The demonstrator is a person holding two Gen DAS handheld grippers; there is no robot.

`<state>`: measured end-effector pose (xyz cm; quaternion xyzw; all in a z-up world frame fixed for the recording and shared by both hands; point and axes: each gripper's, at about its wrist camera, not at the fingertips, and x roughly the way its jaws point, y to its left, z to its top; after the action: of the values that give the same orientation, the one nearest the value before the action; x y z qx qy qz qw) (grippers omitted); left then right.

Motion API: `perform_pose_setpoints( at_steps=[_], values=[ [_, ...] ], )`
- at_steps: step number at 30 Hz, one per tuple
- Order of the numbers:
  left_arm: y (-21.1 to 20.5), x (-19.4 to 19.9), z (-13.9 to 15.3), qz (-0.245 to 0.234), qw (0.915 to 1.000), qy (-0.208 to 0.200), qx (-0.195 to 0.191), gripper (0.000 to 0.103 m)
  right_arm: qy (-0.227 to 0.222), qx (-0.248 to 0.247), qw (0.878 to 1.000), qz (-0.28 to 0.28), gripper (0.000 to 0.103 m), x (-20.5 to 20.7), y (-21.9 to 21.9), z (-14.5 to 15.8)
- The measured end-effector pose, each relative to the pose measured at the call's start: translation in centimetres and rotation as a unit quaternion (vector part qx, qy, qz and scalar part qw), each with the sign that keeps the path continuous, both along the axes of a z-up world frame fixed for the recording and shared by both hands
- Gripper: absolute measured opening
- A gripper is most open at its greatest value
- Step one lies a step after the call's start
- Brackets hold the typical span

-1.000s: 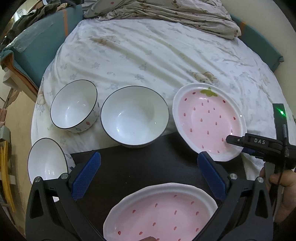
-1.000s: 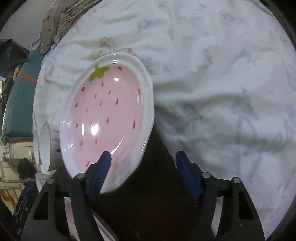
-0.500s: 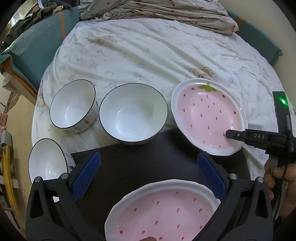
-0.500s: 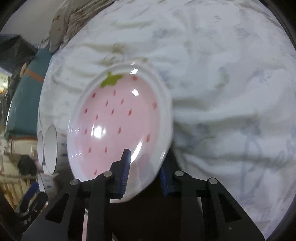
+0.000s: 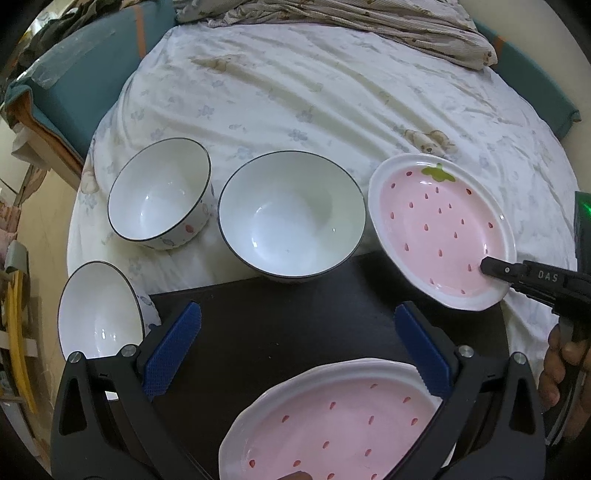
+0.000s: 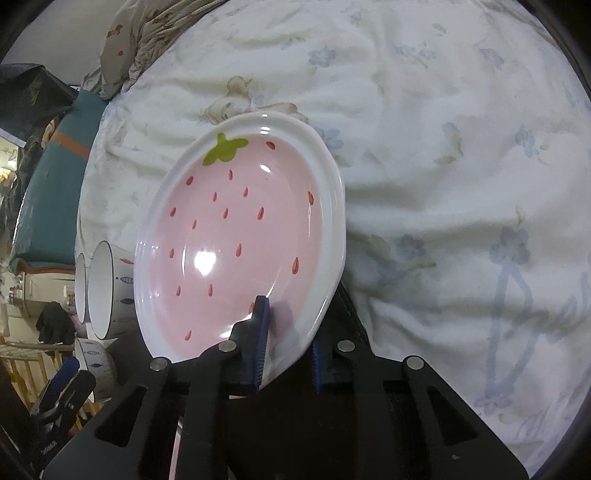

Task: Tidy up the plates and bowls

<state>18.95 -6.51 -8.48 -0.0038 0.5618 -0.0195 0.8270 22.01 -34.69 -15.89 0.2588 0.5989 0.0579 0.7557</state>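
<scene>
A pink strawberry plate (image 5: 439, 229) lies at the right, half on the bed sheet. My right gripper (image 6: 288, 350) is shut on its near rim; the plate (image 6: 236, 236) fills the right wrist view, and the gripper also shows in the left wrist view (image 5: 491, 267). A second strawberry plate (image 5: 332, 424) lies on the black board (image 5: 277, 325) just under my left gripper (image 5: 295, 354), which is open and empty above it. Three white bowls stand around: a large one (image 5: 291, 218) in the middle, a smaller one (image 5: 159, 192) at left, another (image 5: 96, 314) at lower left.
The bed is covered with a white flowered sheet (image 5: 295, 92), with a crumpled blanket (image 5: 351, 18) at the back. A teal mattress edge (image 5: 74, 66) runs along the left. Two bowl rims (image 6: 96, 291) show left of the held plate.
My right gripper has closed from open onto the strawberry plate's near rim. The left gripper has stayed open and has hardly moved.
</scene>
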Motion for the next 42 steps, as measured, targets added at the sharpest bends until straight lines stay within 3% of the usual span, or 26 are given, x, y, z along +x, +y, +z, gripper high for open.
perform_pose_setpoints(
  at_steps=[10, 19, 22, 24, 27, 28, 33, 35, 39, 42],
  values=[
    [-0.4, -0.2, 0.4, -0.007, 1.0, 0.0, -0.007, 0.103, 0.008, -0.021, 1.0, 0.007, 0.015, -1.9, -1.6, 1.0],
    [-1.8, -1.0, 0.8, -0.027, 0.9993, 0.003, -0.027, 0.103, 0.071, -0.031, 0.997, 0.007, 0.017, -6.5, -6.5, 0.5],
    [-2.9, -1.2, 0.6, -0.044, 0.9982, 0.012, -0.039, 0.103, 0.1, 0.01, 0.995, -0.004, 0.017, -7.0, -8.3, 0.1],
    [-3.5, -1.0, 0.4, -0.048, 0.9972, 0.021, -0.053, 0.1, 0.083, 0.022, 0.996, -0.026, 0.021, -7.3, -9.5, 0.8],
    [-5.1, 0.2, -0.7, -0.059, 0.9891, 0.073, -0.113, 0.086, 0.067, 0.041, 0.995, -0.06, 0.021, -7.5, -11.3, 1.2],
    [-5.6, 0.6, -0.9, -0.058, 0.9883, 0.082, -0.116, 0.084, 0.067, 0.043, 0.995, -0.065, 0.021, -7.4, -11.7, 1.0],
    [-8.0, 2.3, -2.8, -0.054, 0.9886, 0.114, -0.082, 0.083, 0.07, 0.058, 0.994, -0.066, 0.021, -7.1, -12.0, 0.6],
    [-8.8, 2.7, -3.6, -0.056, 0.9884, 0.124, -0.067, 0.066, 0.072, 0.06, 0.993, -0.069, 0.021, -6.8, -11.9, 0.4],
    [-10.3, 2.9, -5.3, -0.061, 0.9833, 0.154, -0.074, 0.064, 0.073, 0.054, 0.994, -0.065, 0.021, -6.8, -11.8, 0.4],
    [-11.7, 2.8, -6.7, -0.07, 0.9812, 0.168, -0.064, 0.046, 0.074, 0.047, 0.995, -0.057, 0.021, -6.7, -11.3, 0.2]
  ],
)
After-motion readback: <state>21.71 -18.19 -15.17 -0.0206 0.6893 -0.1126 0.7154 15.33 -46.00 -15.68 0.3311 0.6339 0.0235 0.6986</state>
